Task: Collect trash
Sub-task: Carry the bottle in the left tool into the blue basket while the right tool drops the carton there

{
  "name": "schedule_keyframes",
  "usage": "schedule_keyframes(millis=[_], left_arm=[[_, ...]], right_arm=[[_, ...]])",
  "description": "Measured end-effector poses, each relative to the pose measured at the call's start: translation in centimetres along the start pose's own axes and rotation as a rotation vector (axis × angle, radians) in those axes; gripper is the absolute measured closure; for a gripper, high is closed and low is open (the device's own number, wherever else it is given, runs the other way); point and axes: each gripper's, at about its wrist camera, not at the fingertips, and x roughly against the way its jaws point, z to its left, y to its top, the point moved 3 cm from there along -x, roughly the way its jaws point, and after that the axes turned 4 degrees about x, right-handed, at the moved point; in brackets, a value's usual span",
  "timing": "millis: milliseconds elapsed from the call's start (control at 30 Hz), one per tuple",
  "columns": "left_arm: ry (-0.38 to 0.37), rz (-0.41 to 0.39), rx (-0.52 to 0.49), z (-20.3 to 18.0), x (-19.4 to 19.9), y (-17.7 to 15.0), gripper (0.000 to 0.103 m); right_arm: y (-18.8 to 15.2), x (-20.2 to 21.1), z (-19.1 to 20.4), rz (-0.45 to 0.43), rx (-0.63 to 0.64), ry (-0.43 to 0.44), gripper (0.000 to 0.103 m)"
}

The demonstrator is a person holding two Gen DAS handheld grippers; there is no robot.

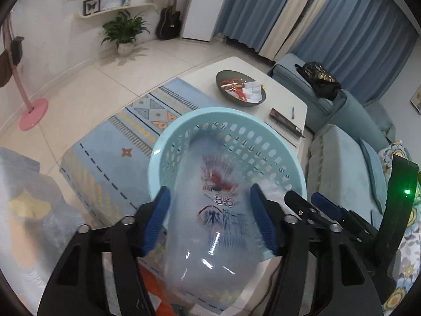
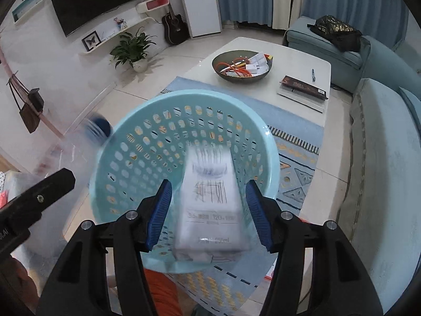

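Note:
A light blue perforated basket [image 1: 184,115] sits tilted just ahead of both grippers. A clear plastic bottle [image 1: 210,237] with a printed label, blurred by motion, lies between the blue pads of my left gripper [image 1: 209,191], neck toward the basket; the pads stand slightly off its sides. In the right wrist view its blue cap [image 2: 98,129] shows at the basket's [image 2: 147,102] left rim. A white milk carton [image 2: 210,205], also blurred, hangs over the basket between the pads of my right gripper [image 2: 209,184], with gaps on both sides.
Behind the basket a white coffee table [image 2: 289,52] carries a dark bowl [image 2: 240,64] of scraps, a book [image 2: 304,87] and a pen. A blue patterned rug [image 1: 110,142] lies underneath, a blue sofa [image 2: 381,158] runs along the right, and a pink stand [image 1: 33,113] is at the left.

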Motion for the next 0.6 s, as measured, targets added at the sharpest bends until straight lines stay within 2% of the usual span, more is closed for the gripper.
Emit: schedule_keyframes(millis=[100,200,267,333,433,600], left_arm=[[-0.02,-0.031,0.018,1.1,1.5,-0.1,0.032],[-0.031,-0.072,0.044,2.3,3.3,0.1,0.032],[-0.033,-0.095,0.057,3.0,4.9,-0.1,0.032],[-0.018,-0.114,0.062,3.9,6.3,-0.5,0.032],[0.017,-0.139,0.081,6.1,9.2,-1.5,0.032],[0.093,-0.206,0.137,10.3,15.1,-3.7,0.032]], right_arm=[[0.3,0.0,0.9,-0.023,0.011,0.004,0.04],[0.5,-0.4,2.3,-0.049,0.033,0.015,0.029],[0.8,-0.7,3.6,-0.1,0.058,-0.001,0.024],[1.0,-1.0,5.1,-0.161,0.1,-0.041,0.024],[1.2,-2.0,7.4,-0.239,0.179,-0.167,0.022],[1.2,-5.4,9.6,-0.237,0.284,-0.336,0.022]])
